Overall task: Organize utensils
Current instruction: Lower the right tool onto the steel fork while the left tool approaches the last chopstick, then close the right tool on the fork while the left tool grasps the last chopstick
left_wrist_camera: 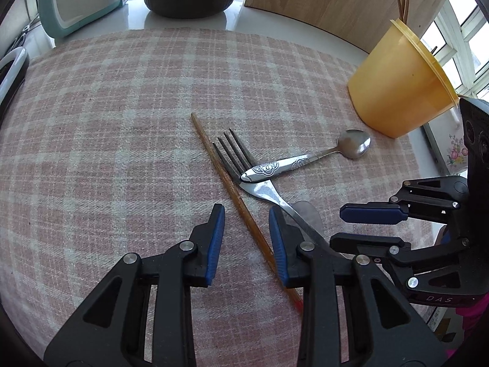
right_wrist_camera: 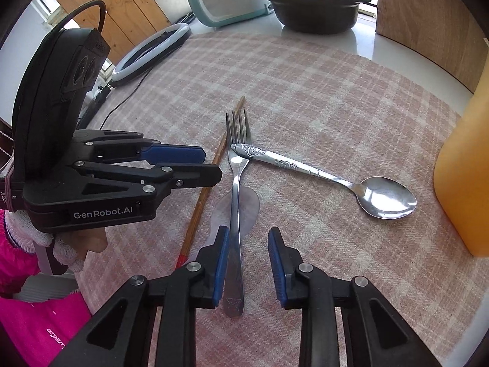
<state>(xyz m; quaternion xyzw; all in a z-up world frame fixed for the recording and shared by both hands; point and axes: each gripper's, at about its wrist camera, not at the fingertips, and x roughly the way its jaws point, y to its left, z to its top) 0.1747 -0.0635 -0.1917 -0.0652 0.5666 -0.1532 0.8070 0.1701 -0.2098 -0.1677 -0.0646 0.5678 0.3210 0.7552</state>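
Three utensils are left on the checked cloth [left_wrist_camera: 122, 122]: a chopstick [left_wrist_camera: 232, 189], a fork [right_wrist_camera: 237, 183] and a spoon [right_wrist_camera: 321, 174] crossed at the middle. Some sticks are already stowed in the yellow cup [left_wrist_camera: 397, 85] at far right. The left gripper [left_wrist_camera: 247, 238] is held open astride the chopstick; the right gripper [right_wrist_camera: 248, 260] is open around the fork handle, nothing yet gripped.

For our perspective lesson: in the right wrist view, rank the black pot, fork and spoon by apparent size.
1. Fork, nearest the camera, so flattered
2. Spoon and black pot: too alike to rank
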